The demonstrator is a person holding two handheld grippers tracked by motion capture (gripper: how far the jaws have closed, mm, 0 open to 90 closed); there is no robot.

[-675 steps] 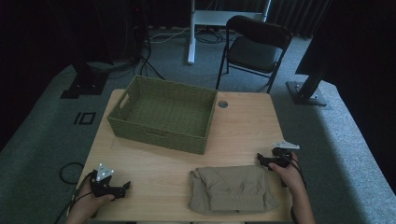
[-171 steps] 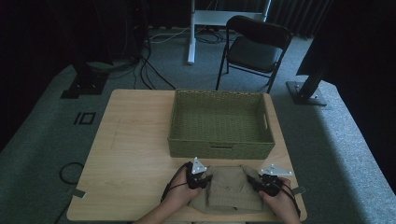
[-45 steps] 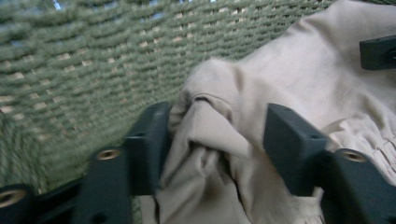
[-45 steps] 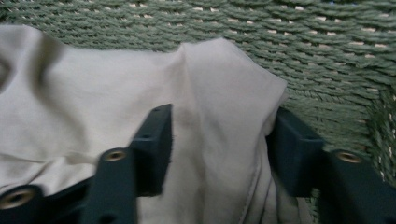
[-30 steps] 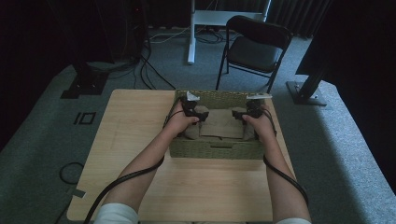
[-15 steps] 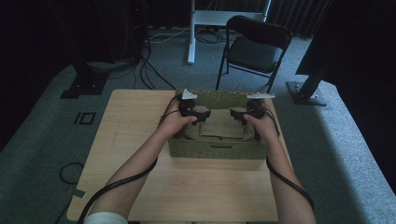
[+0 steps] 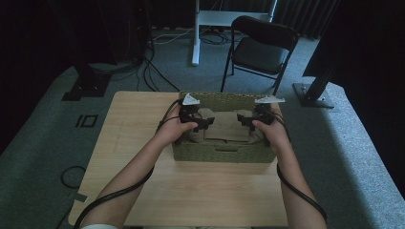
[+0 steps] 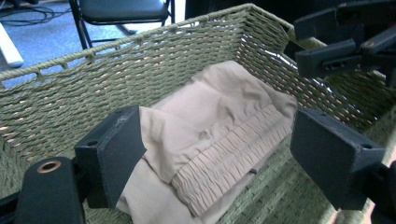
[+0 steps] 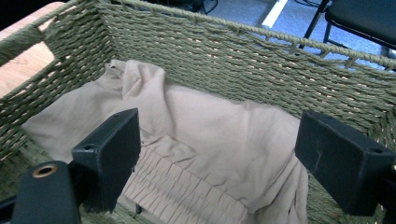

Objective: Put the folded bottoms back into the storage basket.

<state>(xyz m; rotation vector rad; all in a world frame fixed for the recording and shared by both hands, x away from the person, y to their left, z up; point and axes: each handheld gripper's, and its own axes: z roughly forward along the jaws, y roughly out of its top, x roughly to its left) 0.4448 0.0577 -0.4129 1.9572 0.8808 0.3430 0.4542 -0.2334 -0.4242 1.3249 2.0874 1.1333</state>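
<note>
A folded beige garment [image 7: 224, 131] lies inside the green woven basket [image 7: 219, 153] at the back middle of the table. Its gathered waistband [image 8: 233, 158] faces the near wall. Over the garment's left end my left gripper [image 7: 202, 123] hangs open, its jaws wide apart either side of the cloth [image 8: 205, 140] and gripping nothing. My right gripper [image 7: 243, 120] is open over the right end, with the cloth [image 9: 210, 135] lying loose below its jaws. From the left gripper view, the right gripper [image 8: 345, 42] shows at the upper right.
The basket's woven walls [image 9: 233, 60] stand close around both grippers. Bare wooden tabletop [image 7: 210, 191] stretches in front of the basket and to its left. A black folding chair [image 7: 260, 45] stands on the carpet behind the table.
The basket went from the back left to the back middle. The garment went from the table's front edge into the basket, both grippers with it. Over the last second the hands barely moved.
</note>
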